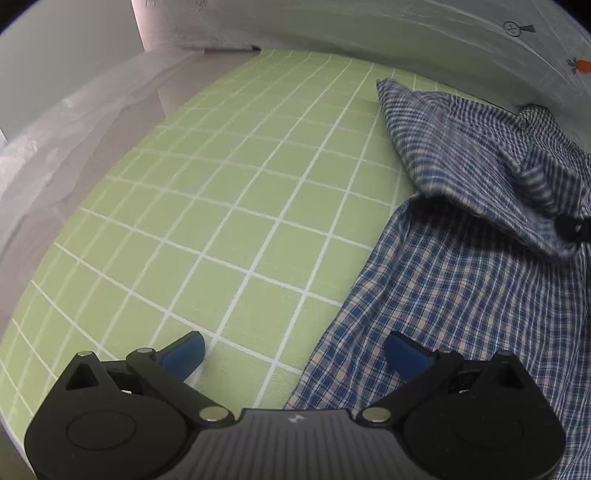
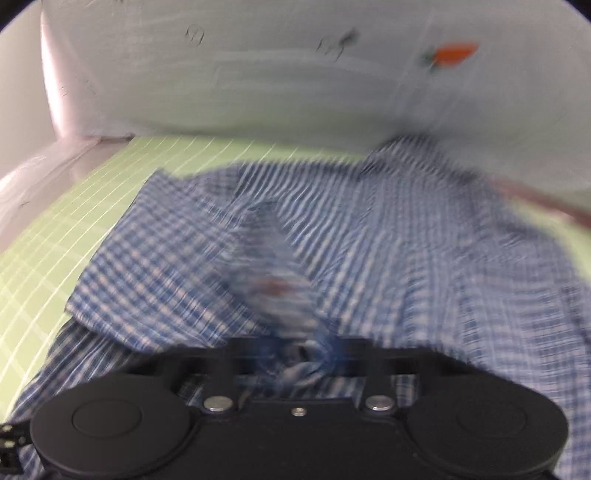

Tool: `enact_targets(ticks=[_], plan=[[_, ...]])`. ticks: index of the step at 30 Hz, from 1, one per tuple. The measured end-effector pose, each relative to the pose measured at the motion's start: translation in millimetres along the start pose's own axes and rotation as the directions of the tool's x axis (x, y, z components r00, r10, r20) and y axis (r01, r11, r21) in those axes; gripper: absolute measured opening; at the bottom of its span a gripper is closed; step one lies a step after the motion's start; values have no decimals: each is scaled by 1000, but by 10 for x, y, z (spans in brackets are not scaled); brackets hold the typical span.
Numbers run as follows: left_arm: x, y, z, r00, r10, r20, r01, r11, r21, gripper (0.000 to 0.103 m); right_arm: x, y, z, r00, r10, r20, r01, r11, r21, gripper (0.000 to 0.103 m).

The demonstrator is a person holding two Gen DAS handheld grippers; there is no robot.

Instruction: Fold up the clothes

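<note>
Shirt, blue plaid, lies rumpled on the green grid mat, spread toward the right & back by the white wall. Step in hand looks like an early fold: right gripper is clenched on a bunch of the fabric. Left gripper is released, jaws wide, straddling the shirt's near edge w/o pinching it. Next move prob needs left to close on that edge. Right view is badly blurred; collar and sleeves hard to make out
</note>
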State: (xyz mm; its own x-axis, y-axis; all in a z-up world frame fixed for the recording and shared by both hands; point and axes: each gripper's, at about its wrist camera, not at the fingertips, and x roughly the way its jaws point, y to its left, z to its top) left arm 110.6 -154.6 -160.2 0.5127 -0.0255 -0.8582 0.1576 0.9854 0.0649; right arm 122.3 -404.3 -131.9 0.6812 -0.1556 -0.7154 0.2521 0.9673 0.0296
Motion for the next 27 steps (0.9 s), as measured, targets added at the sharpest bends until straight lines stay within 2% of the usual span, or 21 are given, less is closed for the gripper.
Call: enact_targets(ticks=[2,5,9,11,13,14,16,18,20,22,24,27], plan=[[-158,-58,-14,999,13,36,-13,1000,-10,101,-121,-149,49,999,23,37,-23,1000,13,7],[-396,-144,-26,997,19,74,-14,998,-68,101,-453,-512,149,992,-3,125,-3,999,51,7],[-737,-237,-59,993,20,116,2,982,-188,102,-880,-1378,223,966,-153,210,108,971,212,7],[-900,-253,-107,990,24,137,8,973,-230,102,-1014,-1864,194,940,-269,208,208,939,275,7],[-1051,-251,-175,987,33,156,9,966,-259,103,-1035,-2275,116,918,-367,149,312,901,301,8],[-1102,-248,-207,986,47,160,-4,966,-258,103,-1050,-2428,62,910,-398,117,345,883,318,12],[-1157,-223,-267,984,88,156,-47,966,-253,103,-1119,-2629,-62,898,-433,73,382,854,354,28],[-1190,-156,-327,983,115,145,-75,963,-259,103,-1234,-2656,-195,896,-438,72,383,845,374,64],[-1210,-65,-371,983,123,139,-82,960,-269,103,-1348,-2513,-351,904,-417,95,356,857,373,82],[-1228,25,-413,983,130,133,-89,957,-276,103,-1410,-2313,-493,920,-378,107,316,873,372,87],[-1229,117,-442,982,130,133,-91,960,-265,103,-1421,-2065,-613,941,-324,99,266,887,377,100],[-1176,282,-457,985,113,132,-79,968,-239,103,-1401,-1572,-770,970,-227,87,182,916,357,103]])
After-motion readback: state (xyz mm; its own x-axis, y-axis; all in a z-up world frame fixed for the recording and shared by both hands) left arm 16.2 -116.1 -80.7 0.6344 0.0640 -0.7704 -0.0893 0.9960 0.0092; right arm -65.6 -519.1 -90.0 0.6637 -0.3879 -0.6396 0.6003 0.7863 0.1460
